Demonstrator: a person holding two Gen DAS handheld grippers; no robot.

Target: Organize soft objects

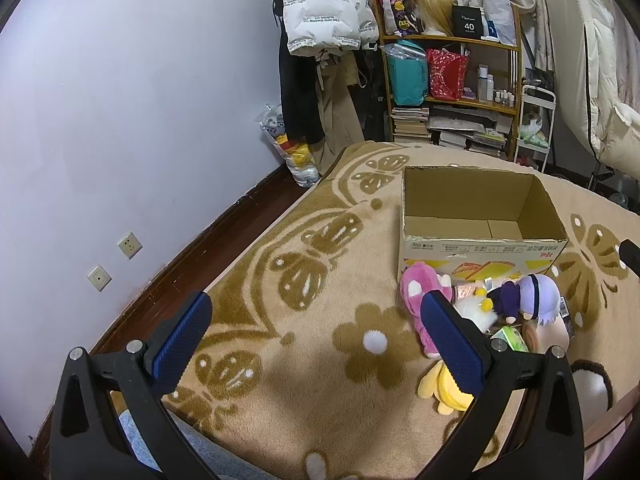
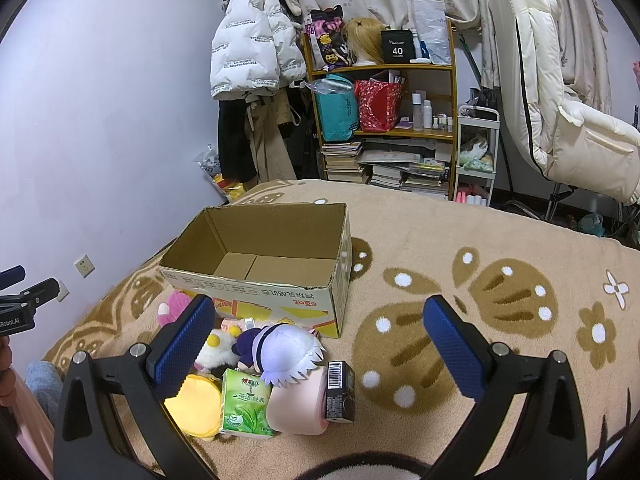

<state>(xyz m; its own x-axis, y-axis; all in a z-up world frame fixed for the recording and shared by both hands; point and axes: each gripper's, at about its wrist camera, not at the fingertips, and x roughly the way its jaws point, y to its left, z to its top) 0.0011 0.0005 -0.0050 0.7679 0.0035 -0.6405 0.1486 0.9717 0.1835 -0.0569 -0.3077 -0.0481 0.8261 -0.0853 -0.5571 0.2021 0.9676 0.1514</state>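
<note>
Open brown cardboard box (image 2: 256, 264) sits empty; black shelf box (image 2: 397, 49) at 12 o'clock reads "40 COLORS". Left gripper (image 1: 316, 320) and right gripper (image 2: 318, 324) both gape wide, holding nothing.

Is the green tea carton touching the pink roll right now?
Touching. The right wrist view shows the green tea carton pressed against the pink roll, with no blanket visible between them.

You can read "40" with "COLORS" under it on the black box (image 2: 397, 49) on the top shelf, and "Robot.AI" on the left gripper (image 2: 16, 322) body at the frame edge. The green carton (image 2: 245, 404) shows Chinese print, "茶语 经典"; the cardboard box (image 2: 256, 300) front carries upside-down red Chinese text too small to read, and the white jacket (image 2: 252, 56) has repeated lettering you can't make out.
</note>
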